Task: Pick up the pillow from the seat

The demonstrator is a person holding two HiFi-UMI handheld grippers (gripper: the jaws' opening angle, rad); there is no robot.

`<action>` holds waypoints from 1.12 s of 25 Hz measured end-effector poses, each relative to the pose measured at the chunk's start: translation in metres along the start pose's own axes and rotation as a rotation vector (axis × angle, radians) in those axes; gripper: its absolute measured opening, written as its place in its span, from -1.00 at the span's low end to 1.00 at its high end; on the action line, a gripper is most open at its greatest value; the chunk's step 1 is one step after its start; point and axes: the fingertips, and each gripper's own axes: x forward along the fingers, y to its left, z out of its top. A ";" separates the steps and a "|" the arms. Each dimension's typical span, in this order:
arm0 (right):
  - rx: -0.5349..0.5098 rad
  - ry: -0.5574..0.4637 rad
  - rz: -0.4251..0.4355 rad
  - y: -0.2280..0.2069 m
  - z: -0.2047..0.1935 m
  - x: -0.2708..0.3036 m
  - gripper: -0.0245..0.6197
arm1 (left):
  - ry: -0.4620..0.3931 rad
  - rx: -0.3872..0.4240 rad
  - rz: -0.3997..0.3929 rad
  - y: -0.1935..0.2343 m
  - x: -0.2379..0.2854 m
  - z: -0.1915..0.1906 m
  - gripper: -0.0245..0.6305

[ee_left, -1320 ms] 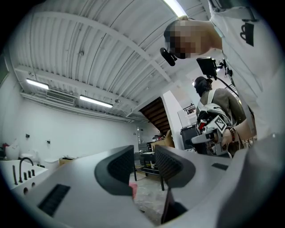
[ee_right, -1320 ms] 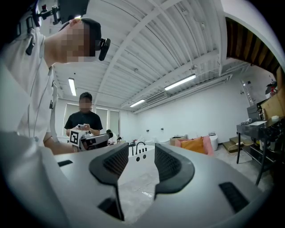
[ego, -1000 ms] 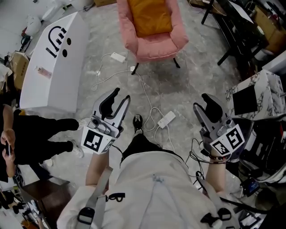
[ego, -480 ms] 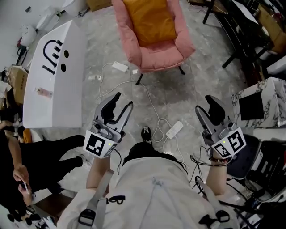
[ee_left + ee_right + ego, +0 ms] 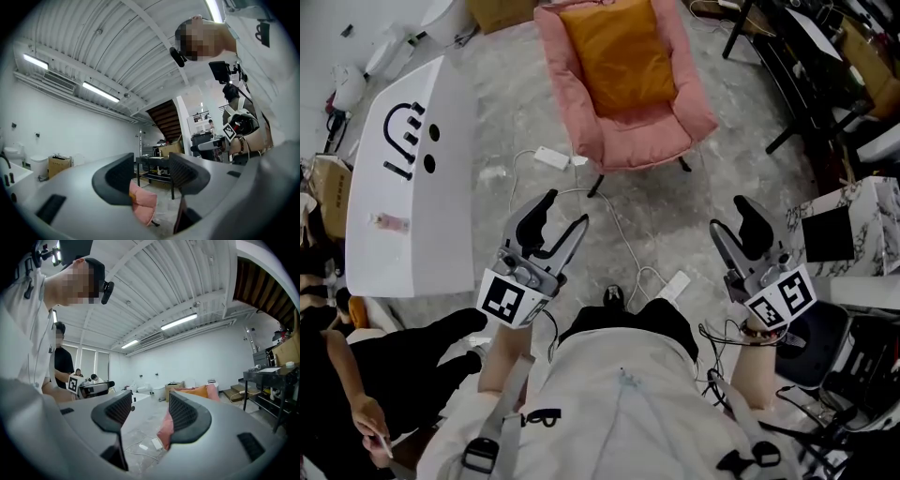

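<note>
**Walk-up to the pillow: both tongs empty, chair well ahead**

- Pink armchair (image 5: 628, 122) stands ahead on the concrete floor, well apart from both tongs.
- A white panel (image 5: 412, 197) lies to its left.
- Orange pillow (image 5: 622, 52) is propped against the backrest, lower edge toward the seat, untouched.
- Left gripper (image 5: 563, 212) and right gripper (image 5: 732, 217) have their jaws partly apart. Both have just been opening, with nothing between them. Each gripper view shows only the distant chair in the gap.
- Step in hand, I'd say: closing the distance.
- Mind the power strip (image 5: 673, 281) and its cable on the floor between the person and the chair.
- Spread the jaws wider before contact, since the pillow looks thick and soft.
- Take two opposite edges, one tong each, and bite deep so the fabric doesn't slip. Then lift clear of the armrests.
- Writing: nothing legible.
  - The panel carries a black smiley-like mark (image 5: 408, 141).
  - Each gripper's cube has black square markers.
  - A small pink item (image 5: 384, 222) on the panel is too small to read.
</note>
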 end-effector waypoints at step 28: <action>0.019 0.017 0.036 -0.177 0.010 0.133 -0.05 | 0.078 -0.043 0.025 0.106 0.157 -0.059 0.16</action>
